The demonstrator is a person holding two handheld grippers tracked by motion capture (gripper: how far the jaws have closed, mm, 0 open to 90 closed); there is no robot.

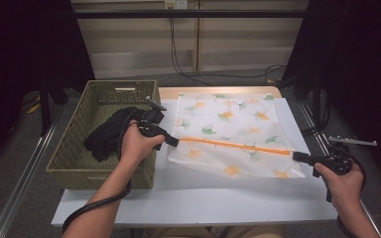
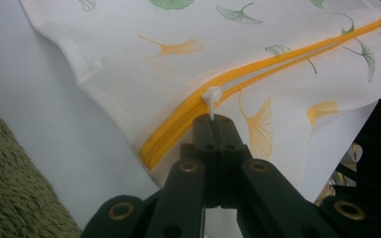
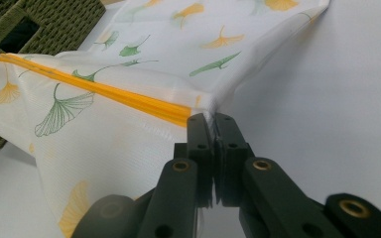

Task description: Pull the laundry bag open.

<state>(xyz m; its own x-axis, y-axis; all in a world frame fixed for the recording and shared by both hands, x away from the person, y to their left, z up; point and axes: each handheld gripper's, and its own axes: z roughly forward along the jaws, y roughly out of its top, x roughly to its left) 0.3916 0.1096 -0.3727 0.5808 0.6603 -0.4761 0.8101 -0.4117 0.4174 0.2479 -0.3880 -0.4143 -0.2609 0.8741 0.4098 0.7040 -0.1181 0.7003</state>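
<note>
Zipper pull is clamped by left gripper, bag edge by right gripper; the small tab could be lost under a sideways tug.

Left gripper and right gripper, fingers pinched together.

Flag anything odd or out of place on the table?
Nothing damaged or spilled. The laundry bag is pulled taut between the left gripper, shut on the zipper pull, and the right gripper, pinching its corner. Dark clothing sits in the basket.
</note>
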